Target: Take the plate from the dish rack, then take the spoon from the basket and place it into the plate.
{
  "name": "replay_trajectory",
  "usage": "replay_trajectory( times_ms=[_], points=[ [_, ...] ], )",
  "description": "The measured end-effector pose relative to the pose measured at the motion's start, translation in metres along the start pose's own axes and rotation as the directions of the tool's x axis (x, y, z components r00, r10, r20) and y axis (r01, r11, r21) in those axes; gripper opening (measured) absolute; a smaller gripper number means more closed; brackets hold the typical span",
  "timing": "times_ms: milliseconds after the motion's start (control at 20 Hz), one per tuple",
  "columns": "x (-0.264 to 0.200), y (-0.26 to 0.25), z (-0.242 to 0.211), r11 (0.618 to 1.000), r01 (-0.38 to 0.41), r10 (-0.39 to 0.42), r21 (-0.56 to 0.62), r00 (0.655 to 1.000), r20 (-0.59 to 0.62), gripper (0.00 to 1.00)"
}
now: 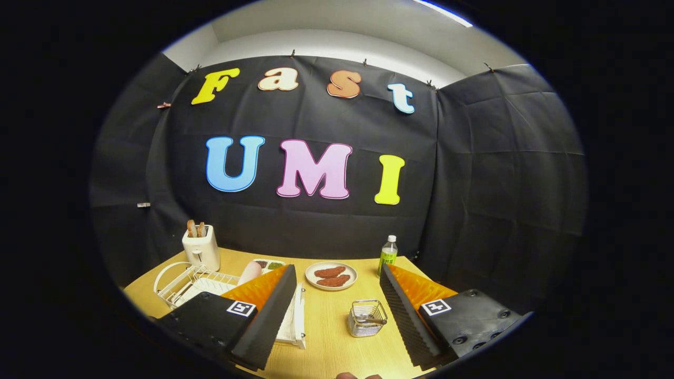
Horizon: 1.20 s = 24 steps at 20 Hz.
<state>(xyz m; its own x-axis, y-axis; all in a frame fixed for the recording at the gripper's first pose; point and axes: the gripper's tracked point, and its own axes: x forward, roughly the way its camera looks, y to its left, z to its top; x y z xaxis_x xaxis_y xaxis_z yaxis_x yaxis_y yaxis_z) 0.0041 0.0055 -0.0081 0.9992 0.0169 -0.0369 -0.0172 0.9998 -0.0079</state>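
The wooden counter carries everything the task needs, and as far as this view lets me judge, none of the task is done yet. The largest piece on it is the white wire dish rack, which stands beyond the left finger and is partly hidden behind it; a pale plate appears to stand upright in the rack just past that finger's tip, so the first step, lifting the plate out, looks untouched. Behind the rack a white toaster holds slices of bread, and a compartment tray with bits of food peeks out beside the plate. Further along, between and beyond the two fingers, sits a small round dish with brown food pieces on it; it is a separate item and not the plate to be fetched. A green-labelled bottle stands near the far edge, just beyond the right finger. The claw is spread wide and grips nothing, both fingers well apart with bare counter between them. The small wire basket rests between the fingers, nearer the right one, and the spoon lies inside it, its handle showing across the mesh. Left to do, by my reading: take the plate from the rack, set it down, then pick the spoon from the basket and place it on the plate.
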Motion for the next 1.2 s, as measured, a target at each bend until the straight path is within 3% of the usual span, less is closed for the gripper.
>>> replay_trajectory(
  times_ms=[750, 1200],
  points=[
    [0.02, 0.031, 0.003, 0.998, -0.054, 0.056, 0.033, 0.995, -0.08, 0.98],
    [0.083, 0.115, -0.008, 0.99, -0.139, 0.129, -0.038, 0.973, -0.192, 0.97]
  ],
)
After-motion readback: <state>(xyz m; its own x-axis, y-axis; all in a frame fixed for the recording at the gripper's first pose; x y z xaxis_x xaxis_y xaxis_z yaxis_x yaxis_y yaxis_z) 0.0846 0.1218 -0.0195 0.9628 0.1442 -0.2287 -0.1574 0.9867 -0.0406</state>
